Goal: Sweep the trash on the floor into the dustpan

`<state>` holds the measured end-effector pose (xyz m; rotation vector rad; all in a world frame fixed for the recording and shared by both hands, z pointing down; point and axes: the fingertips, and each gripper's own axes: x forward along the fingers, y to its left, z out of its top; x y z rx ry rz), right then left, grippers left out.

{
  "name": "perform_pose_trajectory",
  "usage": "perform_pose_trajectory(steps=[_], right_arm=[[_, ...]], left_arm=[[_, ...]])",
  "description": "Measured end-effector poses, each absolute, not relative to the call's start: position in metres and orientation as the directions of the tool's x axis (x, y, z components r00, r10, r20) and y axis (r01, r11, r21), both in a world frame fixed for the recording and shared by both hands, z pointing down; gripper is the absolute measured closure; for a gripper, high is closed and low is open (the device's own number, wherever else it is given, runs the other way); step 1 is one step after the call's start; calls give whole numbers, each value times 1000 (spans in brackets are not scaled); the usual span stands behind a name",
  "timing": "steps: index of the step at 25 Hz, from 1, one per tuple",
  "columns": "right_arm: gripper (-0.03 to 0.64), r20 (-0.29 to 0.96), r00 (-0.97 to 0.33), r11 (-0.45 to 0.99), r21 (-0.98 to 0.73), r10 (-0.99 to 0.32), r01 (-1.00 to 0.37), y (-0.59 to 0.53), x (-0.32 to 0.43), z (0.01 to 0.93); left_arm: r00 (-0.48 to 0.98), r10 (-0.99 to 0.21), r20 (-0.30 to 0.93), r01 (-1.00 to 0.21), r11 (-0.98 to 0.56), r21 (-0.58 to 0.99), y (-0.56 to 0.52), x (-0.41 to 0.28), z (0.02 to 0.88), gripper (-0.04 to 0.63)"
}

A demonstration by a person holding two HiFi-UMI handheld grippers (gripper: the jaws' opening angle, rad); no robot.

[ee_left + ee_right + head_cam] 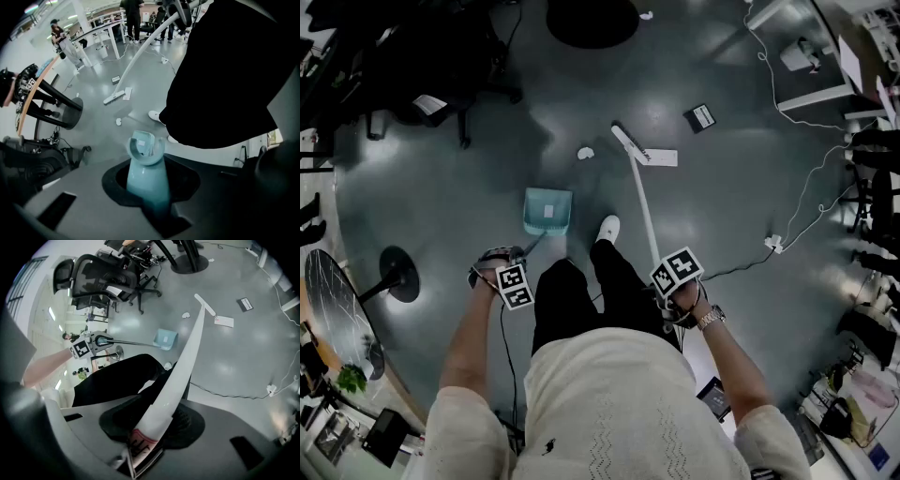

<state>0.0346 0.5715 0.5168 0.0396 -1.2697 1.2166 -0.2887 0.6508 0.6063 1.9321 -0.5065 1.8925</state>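
Left gripper (146, 194): fingers clamped on the teal dustpan handle (144, 171), which runs straight out from between them.
Dustpan (547, 210): teal, at the far end of that handle, well ahead of the left fingertips and down at the grey floor (469, 178). It is just beside the person's white shoe (607, 226).
Right gripper (149, 439): fingers closed tight on the white broom handle (183, 373). A red-and-white printed label on the handle sits right at the grip.
Broom head (628, 142): white and narrow, far out from the right fingertips at the other end of the long handle, low at the floor.
Crumpled paper (585, 152): small white scrap on the floor beyond the dustpan as seen from the left fingers, near the broom head on its left-gripper side, touching neither.
Paper sheet (664, 157): flat and white on the floor, right against the broom head on the side away from the left fingers.
Black card (700, 116): flat on the floor, further from the right fingertips than the broom head and apart from it.
Grippers to each other: well apart, one at each side of the person's black-trousered legs.
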Motion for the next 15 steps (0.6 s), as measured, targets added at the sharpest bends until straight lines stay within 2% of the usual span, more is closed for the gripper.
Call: perform_pose_trajectory(steps=[8,13,15], right_arm=[[479,686,-229,371,-607,690,-703,498,-58,567],[479,709,-134,425,-550,692,-719,485,-92,613],[479,703,-99,435,-537,704,-723,492,-107,624]], left_arm=[[50,-3,999,-284,-959,11,554,-309,631,505],[54,49,997,-151,-987,57,516,-326,655,505],[57,61,996,-140,-988,69,506,-339,661,505]])
